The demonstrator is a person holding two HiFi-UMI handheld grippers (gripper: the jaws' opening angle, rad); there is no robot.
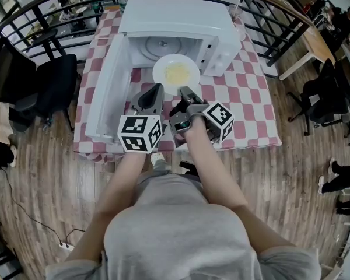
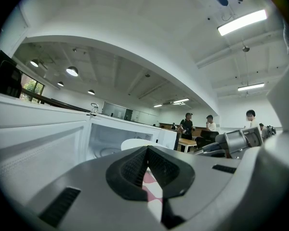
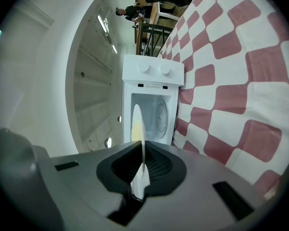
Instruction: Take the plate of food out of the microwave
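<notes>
Right gripper [image 1: 185,91] fingers pinch the plate [image 1: 161,69], near rim hidden; left gripper [image 1: 157,88] closed, empty.

Bright overhead light, sharp, fisheye w/ dark corners.

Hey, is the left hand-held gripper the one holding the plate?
No, the plate is clamped by its rim in the right hand-held gripper, and the left hand-held gripper has nothing between its jaws.
</notes>
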